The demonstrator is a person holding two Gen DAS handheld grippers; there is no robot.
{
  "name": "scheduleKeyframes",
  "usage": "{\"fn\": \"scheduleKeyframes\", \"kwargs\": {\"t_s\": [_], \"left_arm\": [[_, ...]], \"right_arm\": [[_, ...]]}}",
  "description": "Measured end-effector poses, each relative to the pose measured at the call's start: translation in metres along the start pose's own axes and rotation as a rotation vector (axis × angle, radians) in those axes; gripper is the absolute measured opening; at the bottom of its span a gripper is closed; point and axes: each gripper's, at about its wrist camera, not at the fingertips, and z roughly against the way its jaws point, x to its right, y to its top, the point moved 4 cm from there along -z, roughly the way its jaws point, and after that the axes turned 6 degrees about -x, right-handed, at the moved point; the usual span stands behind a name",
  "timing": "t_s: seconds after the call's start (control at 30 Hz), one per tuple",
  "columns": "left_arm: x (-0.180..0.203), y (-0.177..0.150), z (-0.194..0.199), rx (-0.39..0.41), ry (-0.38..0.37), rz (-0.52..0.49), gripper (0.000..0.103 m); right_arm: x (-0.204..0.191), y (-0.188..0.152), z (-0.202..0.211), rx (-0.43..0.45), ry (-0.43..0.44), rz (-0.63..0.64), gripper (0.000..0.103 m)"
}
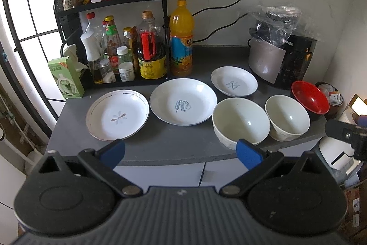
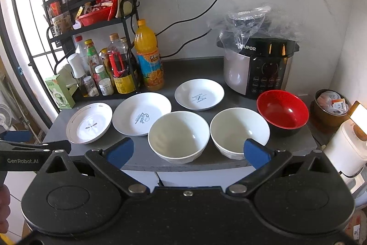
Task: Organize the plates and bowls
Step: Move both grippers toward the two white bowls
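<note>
Three white plates lie on the grey counter (image 1: 172, 146): a flower-print plate (image 1: 117, 114) at left, a large "Sweet" plate (image 1: 183, 104) in the middle, a smaller plate (image 1: 234, 81) behind right. Two white bowls (image 1: 240, 122) (image 1: 287, 117) and a red-and-black bowl (image 1: 309, 99) stand to the right. The same plates (image 2: 89, 122) (image 2: 142, 116) (image 2: 199, 94) and bowls (image 2: 178, 136) (image 2: 239, 132) (image 2: 282, 112) show in the right wrist view. My left gripper (image 1: 181, 152) is open and empty in front of the counter edge. My right gripper (image 2: 187, 150) is open and empty, near the white bowls.
A black rack (image 1: 110, 4) with sauce bottles and an orange juice bottle (image 1: 181, 38) stand at the back left. A rice cooker (image 2: 259, 66) under a plastic bag stands at the back right. A green box (image 1: 65, 77) sits at the left edge. A bin (image 2: 330, 109) is at the right.
</note>
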Motion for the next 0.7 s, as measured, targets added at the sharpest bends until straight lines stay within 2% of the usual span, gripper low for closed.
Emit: {"fn": "scheduleKeyframes", "kwargs": {"t_s": [0.7], "left_arm": [[-0.004, 0.000, 0.011, 0.024, 0.005, 0.002, 0.102]], "right_arm": [[-0.003, 0.001, 0.008, 0.009, -0.019, 0.016, 0.103]]}}
